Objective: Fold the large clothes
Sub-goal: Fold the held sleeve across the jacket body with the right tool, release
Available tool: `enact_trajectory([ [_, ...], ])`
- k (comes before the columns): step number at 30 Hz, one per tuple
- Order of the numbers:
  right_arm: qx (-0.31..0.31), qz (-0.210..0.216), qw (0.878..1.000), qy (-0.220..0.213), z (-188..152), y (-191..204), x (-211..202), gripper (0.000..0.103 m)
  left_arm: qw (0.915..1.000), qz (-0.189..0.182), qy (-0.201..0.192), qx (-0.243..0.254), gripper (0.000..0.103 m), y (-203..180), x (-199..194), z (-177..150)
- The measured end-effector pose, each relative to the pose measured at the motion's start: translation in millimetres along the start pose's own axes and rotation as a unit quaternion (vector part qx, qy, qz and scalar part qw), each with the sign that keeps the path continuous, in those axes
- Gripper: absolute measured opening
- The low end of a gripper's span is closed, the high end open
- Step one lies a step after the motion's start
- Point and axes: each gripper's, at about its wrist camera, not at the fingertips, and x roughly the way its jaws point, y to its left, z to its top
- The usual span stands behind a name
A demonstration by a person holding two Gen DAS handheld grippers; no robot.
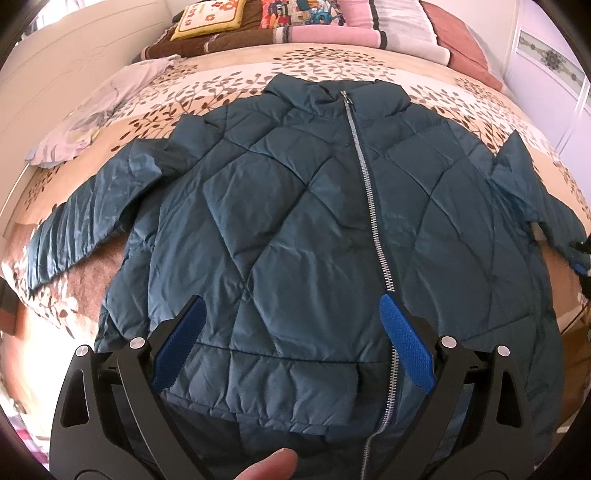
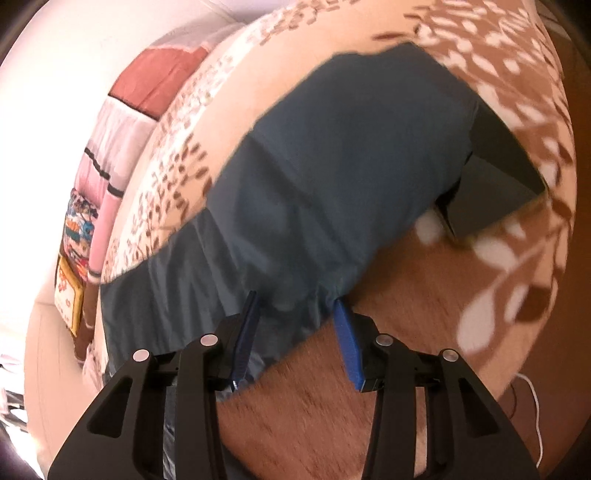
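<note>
- Your dark teal quilted zip-up jacket (image 1: 295, 206) lies front up and spread flat on the bed, filling the middle of the left wrist view, its collar toward the top of the frame and its silver zipper (image 1: 364, 184) running down the middle.
- Its hem hangs over the near edge of the bed at the lower centre; both sleeves reach out to the left and right borders.
- Your left tongs (image 1: 291, 339) stand spread wide above the hem, blue pads on either side, nothing between them touching; a fingertip (image 1: 269, 465) shows at the bottom edge.
- In the right wrist view your right tongs (image 2: 295, 314) sit at the edge of the teal sleeve (image 2: 332, 177), with a bunched fold of fabric between the blue pads. The picture is blurred, so you cannot tell whether the pads press on it.
- Open room: bare bedspread shows above the collar and beside each sleeve.
- The bed wears a cream-and-brown leaf-print cover (image 1: 229, 85); a pale lilac garment (image 1: 92, 110) lies crumpled at the upper left.
- A pile of cushions and folded blankets (image 1: 295, 22) lines the top edge, and a white panelled wall (image 1: 554, 74) stands at the upper right.
</note>
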Motion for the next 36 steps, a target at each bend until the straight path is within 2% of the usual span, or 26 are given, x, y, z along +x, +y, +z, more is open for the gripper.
enact_trajectory([
  [2,-0.015,-0.014,1.000,-0.013,4,6,2,0.010,1.0000,0.002,0.001,-0.002,0.094,1,0,0],
  [4,-0.040,-0.017,0.999,-0.025,6,14,1,0.006,1.0000,0.003,0.001,-0.004,0.094,3,0,1],
  [7,-0.097,-0.025,0.993,-0.064,6,38,-15,0.005,0.9999,0.003,-0.004,-0.013,0.094,9,-2,4],
  [10,-0.160,0.001,0.982,-0.102,4,74,-38,0.005,0.9998,0.000,-0.011,-0.019,0.094,14,-5,8],
  [13,-0.231,0.047,0.963,-0.128,-7,122,-65,0.005,0.9994,-0.007,-0.019,-0.027,0.094,19,-9,12],
  [16,-0.308,0.104,0.936,-0.138,-31,179,-87,0.005,0.9987,-0.015,-0.032,-0.036,0.094,28,-15,15],
  [17,-0.338,0.124,0.923,-0.137,-43,199,-94,0.005,0.9985,-0.017,-0.035,-0.039,0.094,30,-17,15],
  [21,-0.442,0.185,0.871,-0.104,-105,270,-97,0.005,0.9970,-0.015,-0.057,-0.051,0.094,45,-24,18],
  [22,-0.461,0.189,0.862,-0.094,-118,280,-92,0.005,0.9966,-0.016,-0.059,-0.054,0.094,49,-25,18],
  [24,-0.511,0.196,0.835,-0.059,-161,302,-75,0.004,0.9954,-0.017,-0.066,-0.067,0.094,60,-27,20],
  [26,-0.541,0.195,0.818,-0.020,-197,311,-52,0.004,0.9943,-0.016,-0.072,-0.076,0.094,70,-28,22],
  [31,-0.576,0.160,0.799,0.073,-262,312,2,0.005,0.9934,-0.017,-0.076,-0.084,0.094,87,-22,25],
  [35,-0.576,0.108,0.798,0.144,-295,303,37,0.008,0.9933,-0.022,-0.076,-0.084,0.094,90,-17,27],
  [36,-0.573,0.103,0.798,0.153,-297,300,41,0.013,0.9933,-0.023,-0.077,-0.083,0.094,90,-16,28],
])
